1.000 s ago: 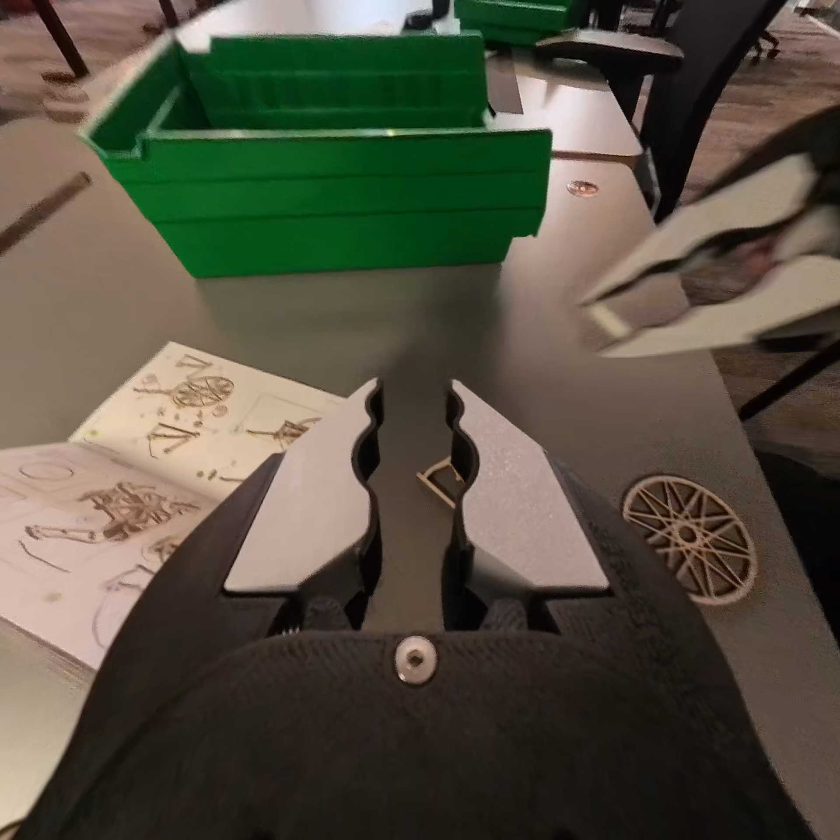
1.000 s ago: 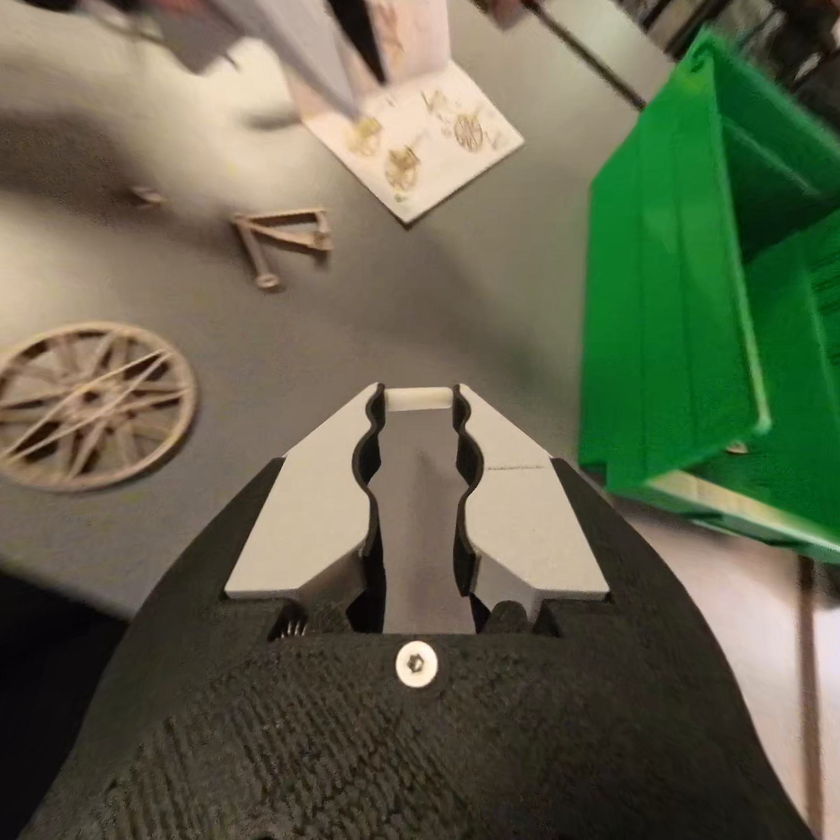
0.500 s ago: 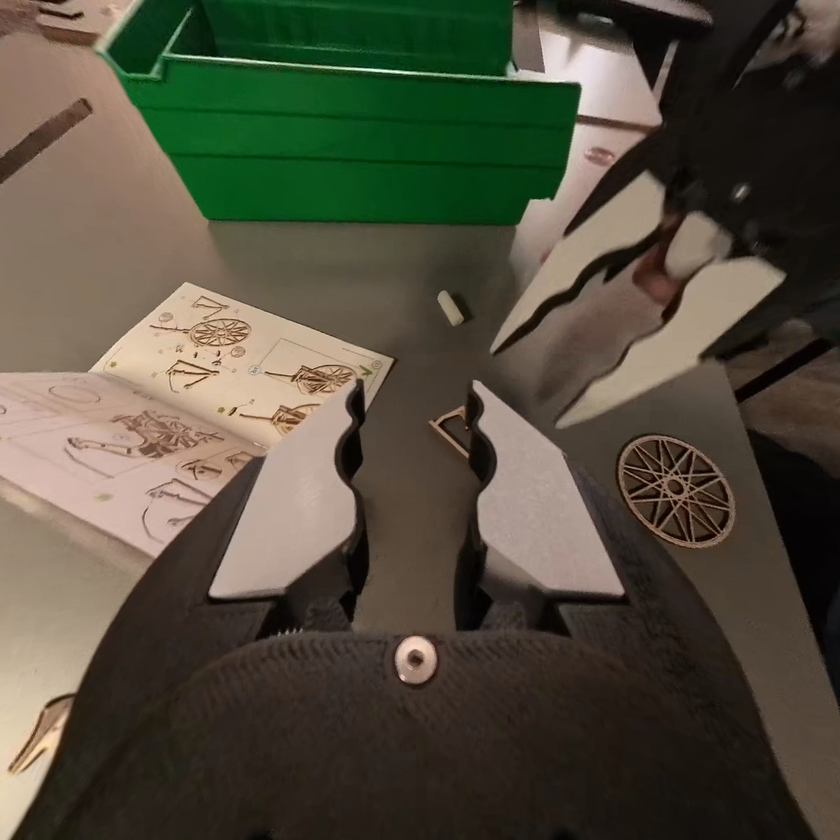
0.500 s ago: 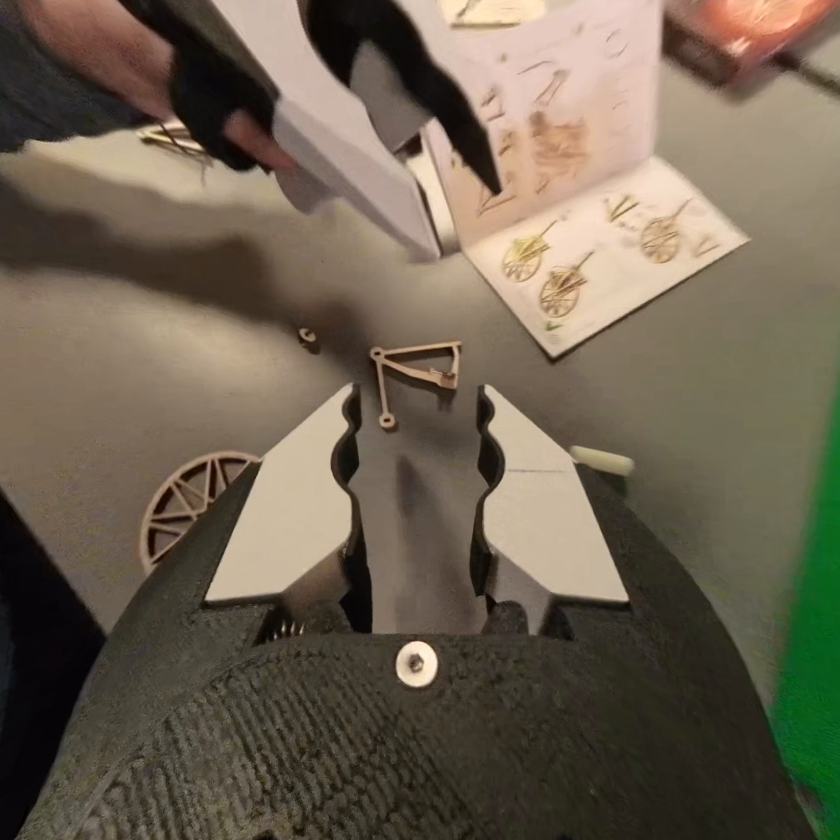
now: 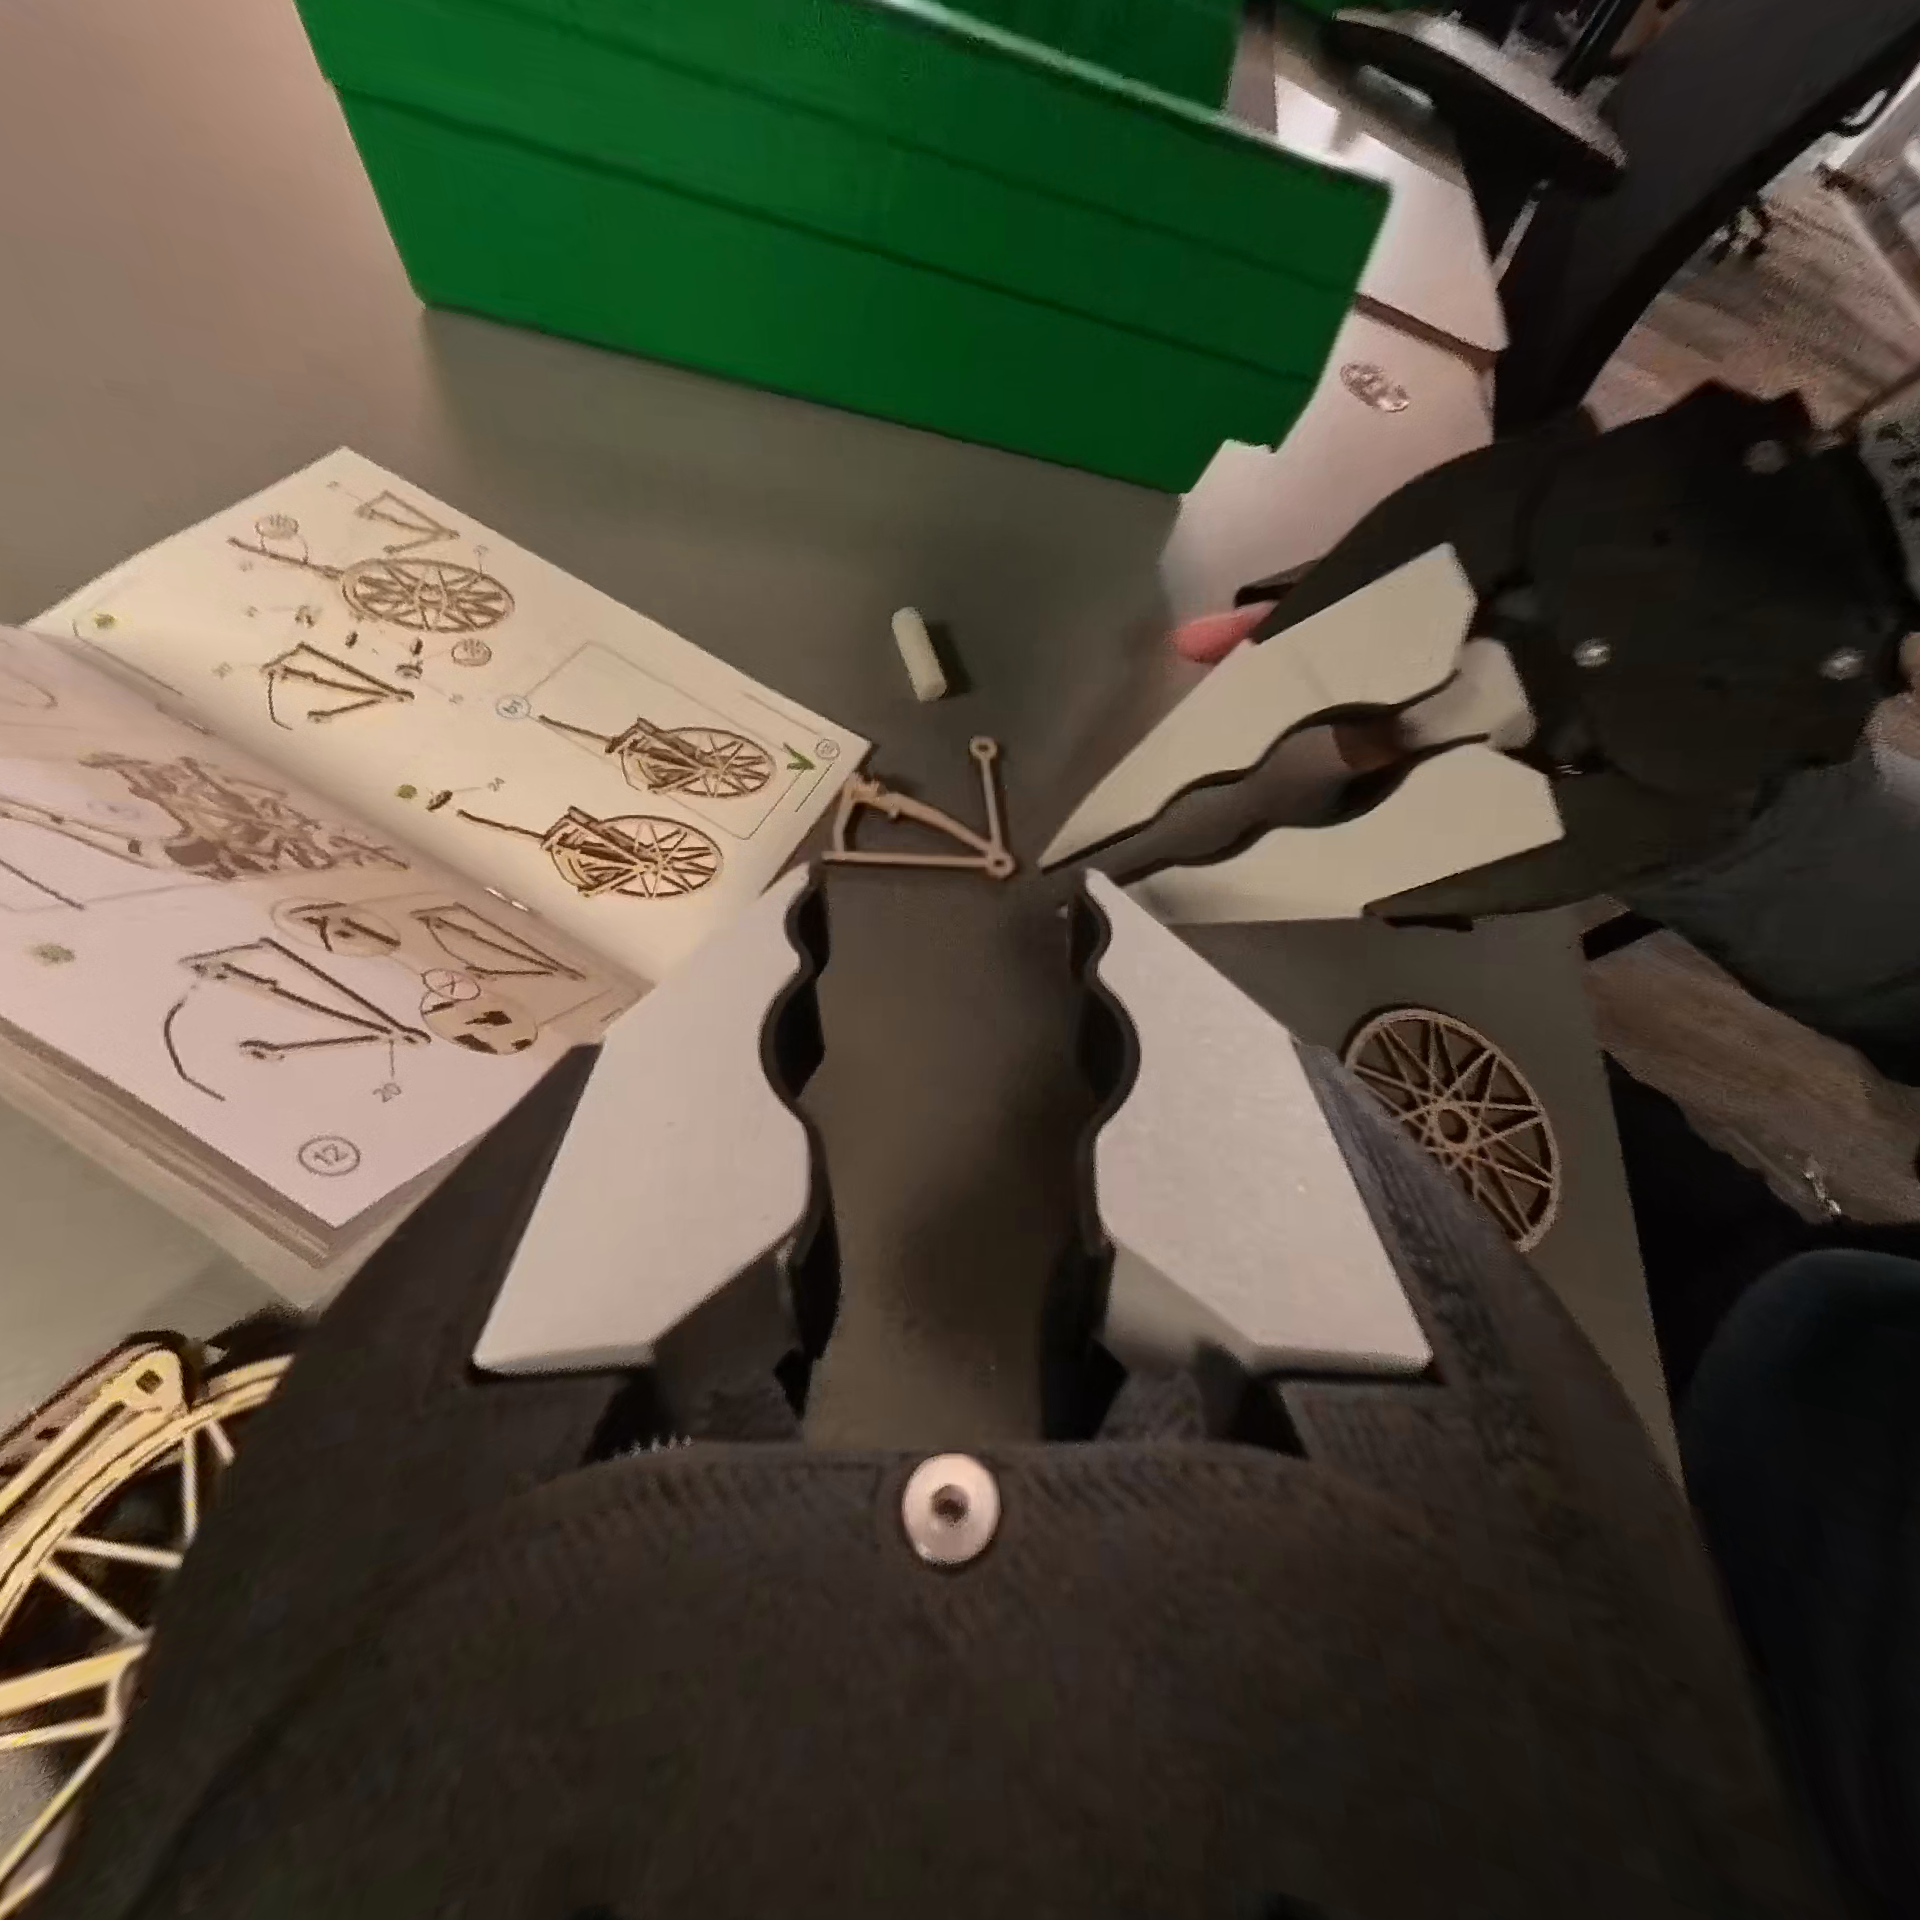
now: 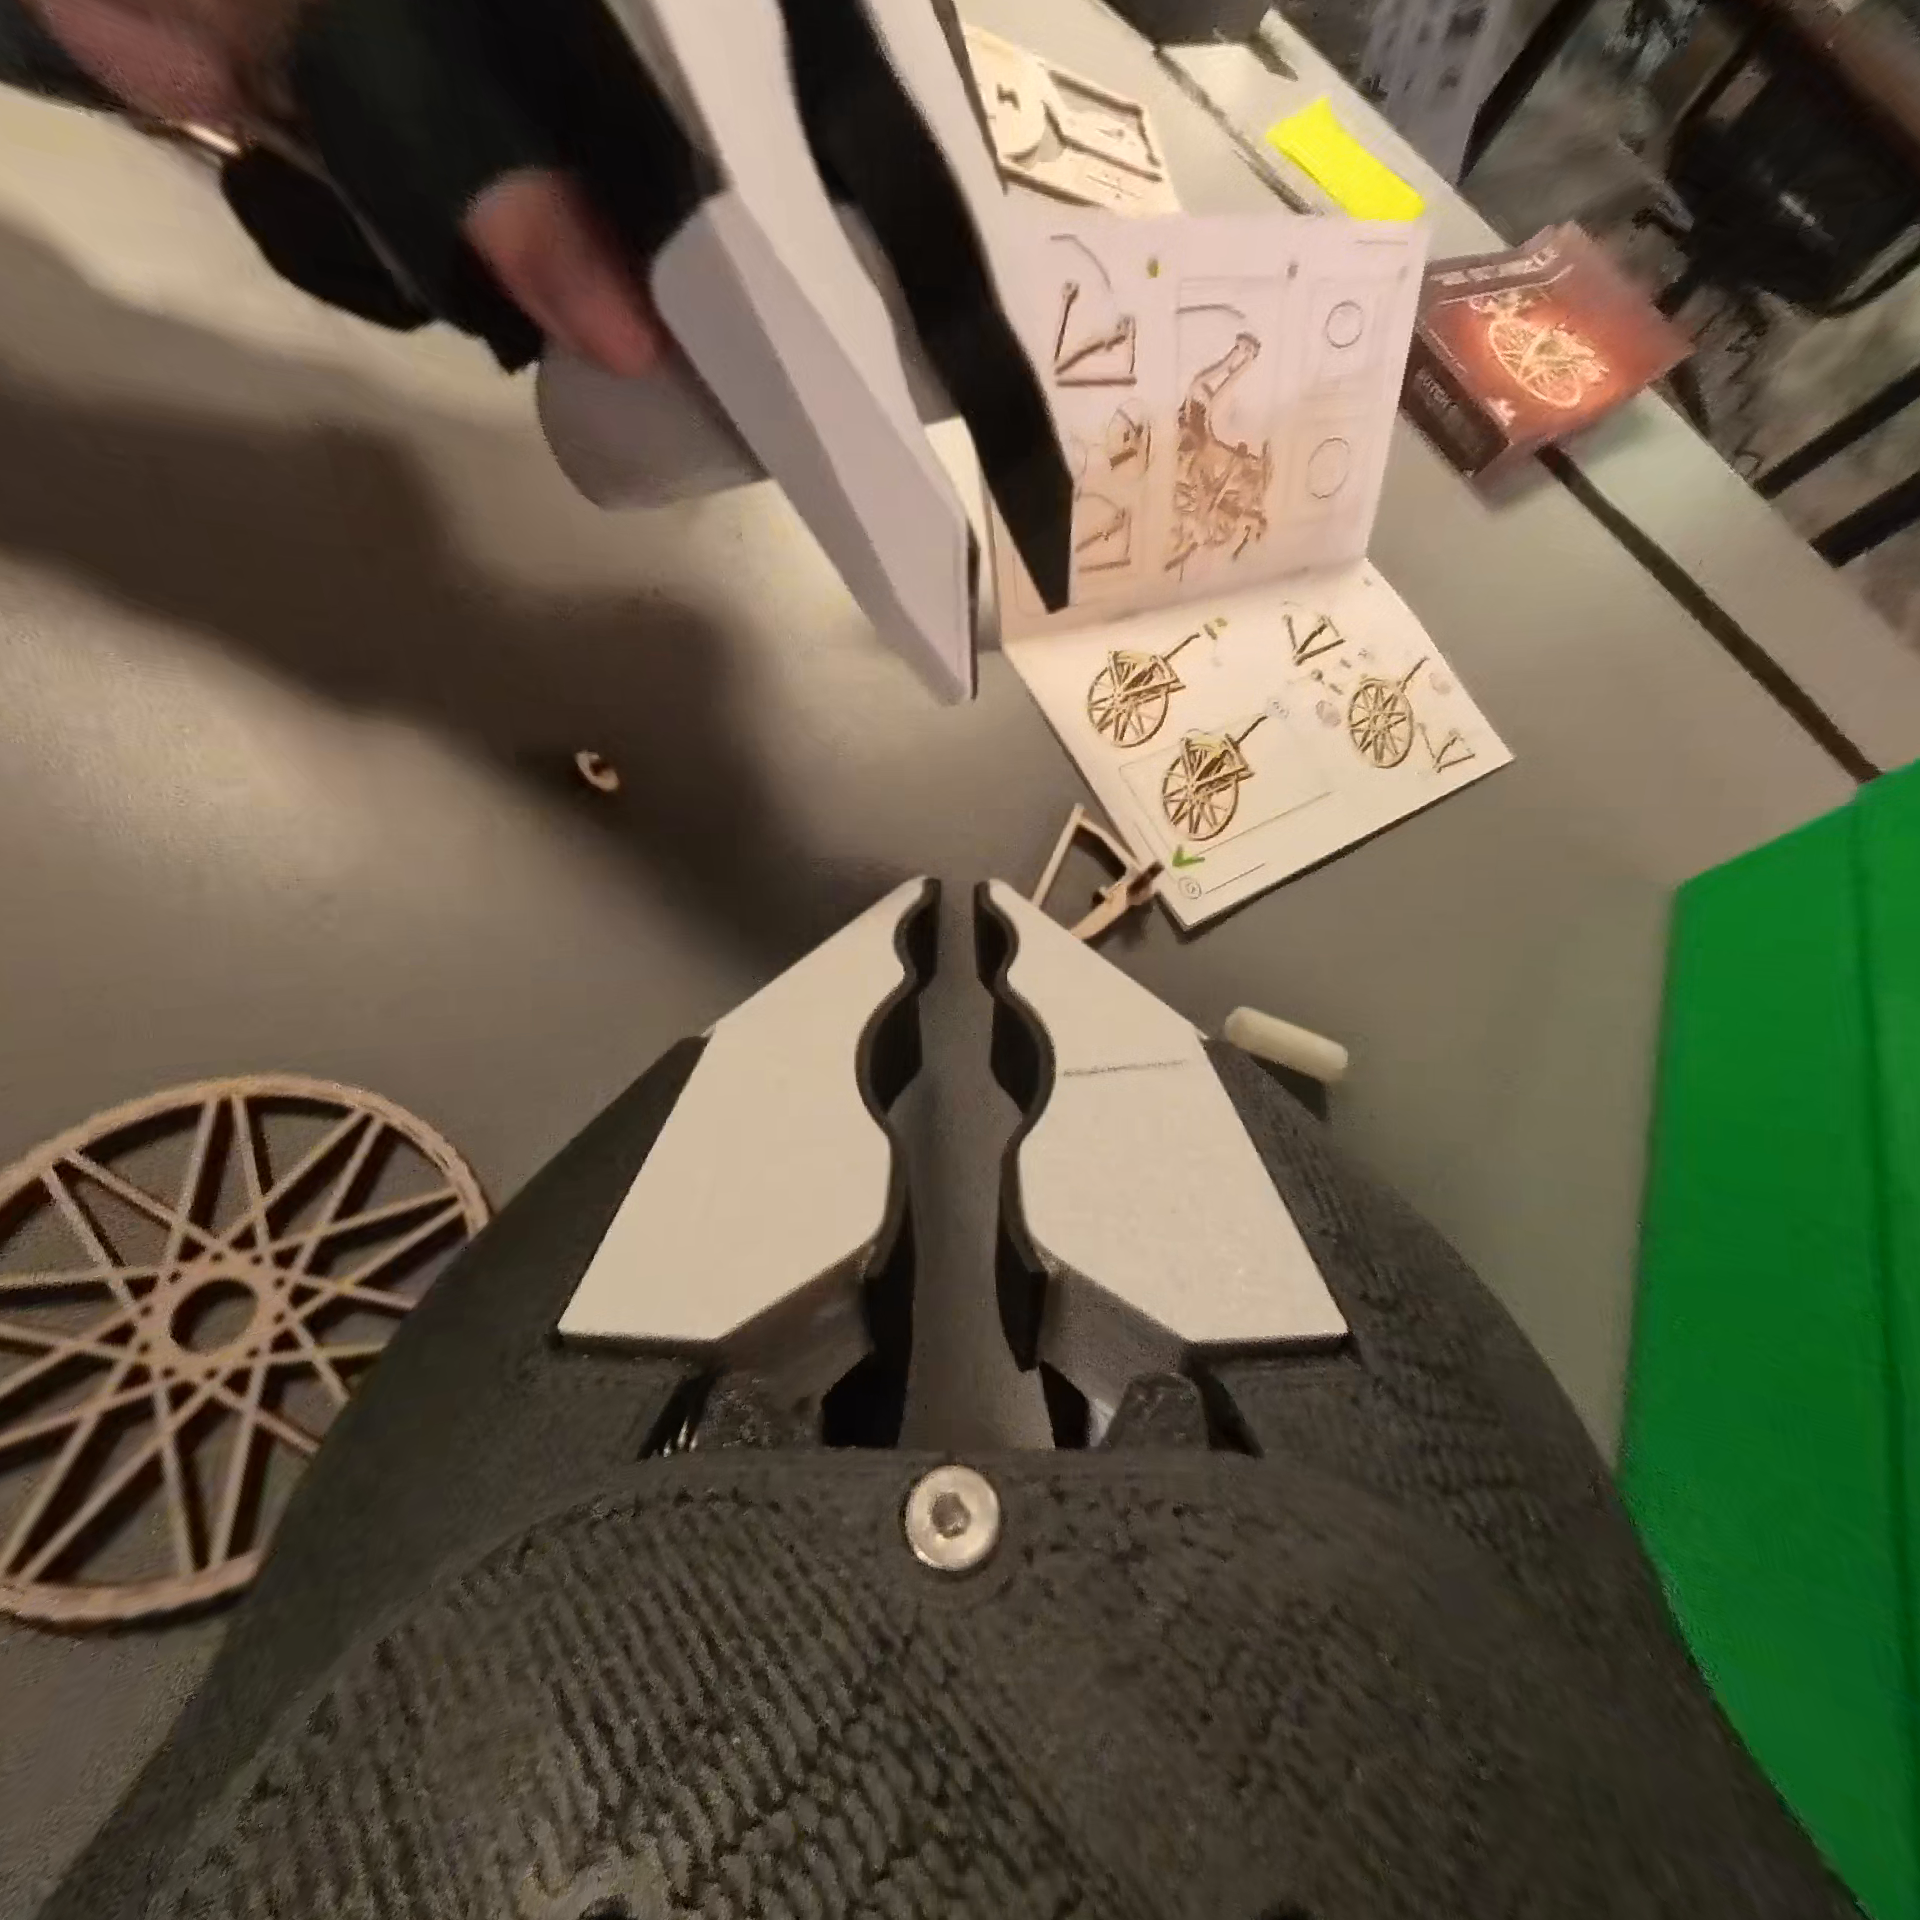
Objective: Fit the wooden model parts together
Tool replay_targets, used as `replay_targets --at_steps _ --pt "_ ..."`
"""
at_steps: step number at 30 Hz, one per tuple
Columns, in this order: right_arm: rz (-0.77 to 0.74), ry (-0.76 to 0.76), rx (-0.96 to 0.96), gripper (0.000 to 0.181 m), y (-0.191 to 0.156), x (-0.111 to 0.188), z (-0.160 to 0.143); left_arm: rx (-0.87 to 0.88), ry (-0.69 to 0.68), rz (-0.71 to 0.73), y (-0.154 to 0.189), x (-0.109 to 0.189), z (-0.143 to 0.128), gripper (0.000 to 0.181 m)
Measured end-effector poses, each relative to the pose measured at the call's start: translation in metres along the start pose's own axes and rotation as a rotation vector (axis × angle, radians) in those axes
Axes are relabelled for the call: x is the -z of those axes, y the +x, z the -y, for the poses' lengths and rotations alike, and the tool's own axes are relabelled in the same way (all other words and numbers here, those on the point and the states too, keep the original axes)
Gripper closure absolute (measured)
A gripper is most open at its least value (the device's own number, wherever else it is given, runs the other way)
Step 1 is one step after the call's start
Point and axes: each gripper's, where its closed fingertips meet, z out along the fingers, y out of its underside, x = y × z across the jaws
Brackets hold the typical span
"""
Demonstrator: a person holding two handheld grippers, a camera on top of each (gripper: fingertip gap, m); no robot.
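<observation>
Wooden frame piece (image 5: 920,821), a thin laser-cut triangle with a ringed arm, lies flat on my matte grey table (image 5: 623,436), just beyond my left gripper (image 5: 945,894), whose jaws gape wide and empty. My right gripper (image 6: 956,894) is nearly pinched together at the frame's corner. A spoked wooden wheel (image 6: 197,1340) lies near right.

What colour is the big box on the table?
Bright green; the box shows best in the left wrist view.
</observation>
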Motion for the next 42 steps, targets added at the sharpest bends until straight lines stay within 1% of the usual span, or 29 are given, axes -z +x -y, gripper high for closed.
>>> replay_targets --at_steps 1,3,4,6,8,11,12,13,15,17,18,19,21,24,25,26,27,28,30,32,33,34,36,38,39,40,42 --pt "0.003 -0.024 -0.023 0.176 0.001 0.0 -0.005 0.011 -0.011 0.007 -0.002 -0.001 -0.001 0.136" --pt "0.023 -0.091 -0.126 0.155 0.001 -0.002 -0.017 0.028 0.003 0.017 -0.006 -0.002 0.0 0.138" --pt "0.011 -0.102 -0.152 0.151 0.003 -0.001 -0.018 0.037 0.009 0.015 -0.007 -0.001 0.001 0.139" --pt "-0.036 -0.118 -0.176 0.151 0.012 -0.002 -0.019 0.044 0.012 0.014 -0.008 0.0 0.001 0.139" --pt "-0.015 -0.117 -0.278 0.15 0.016 -0.01 -0.014 0.032 0.018 0.012 -0.008 0.001 0.002 0.14" --pt "-0.026 -0.207 -0.33 0.15 0.023 -0.021 -0.018 0.001 0.023 0.043 -0.011 0.002 0.003 0.141" --pt "-0.008 -0.23 -0.334 0.157 0.021 -0.023 -0.017 -0.004 0.025 0.051 -0.012 0.003 0.003 0.142" --pt "0.01 -0.244 -0.325 0.168 0.018 -0.023 -0.017 -0.004 0.029 0.055 -0.013 0.003 0.003 0.142" --pt "-0.019 -0.244 -0.271 0.172 0.021 -0.023 -0.017 0.02 0.034 0.058 -0.013 0.003 0.003 0.142" --pt "-0.052 -0.176 -0.212 0.173 0.023 -0.02 -0.011 0.061 0.042 0.065 -0.015 0.002 0.003 0.14" --pt "-0.067 -0.113 -0.185 0.173 0.024 -0.016 -0.004 0.086 0.057 0.066 -0.015 0.001 0.004 0.138" --pt "-0.088 -0.037 -0.148 0.181 0.024 -0.011 0.005 0.117 0.084 0.056 -0.014 0.002 0.008 0.134" --pt "-0.15 0.08 -0.07 0.181 0.027 0.001 0.02 0.18 0.132 0.003 -0.008 0.002 0.015 0.134" --pt "-0.185 0.175 -0.01 0.181 0.025 0.011 0.031 0.223 0.114 -0.054 -0.003 -0.001 0.013 0.138" --pt "-0.203 0.171 -0.006 0.181 0.028 0.012 0.03 0.226 0.101 -0.057 -0.004 -0.001 0.011 0.139" --pt "-0.199 0.15 0.0 0.181 0.029 0.012 0.026 0.22 0.087 -0.047 -0.007 0.001 0.01 0.14" --pt "-0.158 0.144 0.004 0.181 0.026 0.01 0.023 0.211 0.096 -0.02 -0.013 0.005 0.012 0.141" --pt "-0.083 0.144 0.007 0.172 0.018 0.008 0.022 0.206 0.126 0.001 -0.019 0.011 0.018 0.142" --pt "0.062 0.091 -0.08 0.165 0.009 0.003 0.018 0.215 0.19 0.014 -0.026 0.025 0.03 0.144" --pt "0.15 0.006 -0.208 0.152 0.005 -0.007 0.015 0.213 0.229 0.036 -0.034 0.034 0.037 0.144" --pt "0.187 -0.047 -0.223 0.147 -0.001 -0.012 0.013 0.205 0.239 0.047 -0.037 0.037 0.039 0.144" --pt "0.17 -0.106 -0.214 0.148 -0.001 -0.017 0.009 0.2 0.242 0.052 -0.038 0.039 0.04 0.144" --pt "0.107 -0.211 -0.232 0.164 0.004 -0.024 0.0 0.195 0.241 0.048 -0.038 0.04 0.04 0.144" --pt "0.143 -0.258 -0.311 0.164 0.002 -0.03 -0.001 0.185 0.236 0.047 -0.036 0.039 0.04 0.144" --pt "0.153 -0.298 -0.323 0.158 0.002 -0.032 -0.005 0.178 0.231 0.047 -0.036 0.038 0.039 0.144" --pt "0.153 -0.302 -0.32 0.158 0.004 -0.034 -0.004 0.172 0.225 0.044 -0.034 0.037 0.038 0.144" --pt "0.151 -0.353 -0.294 0.162 0.004 -0.034 -0.005 0.156 0.21 0.039 -0.031 0.034 0.037 0.144"
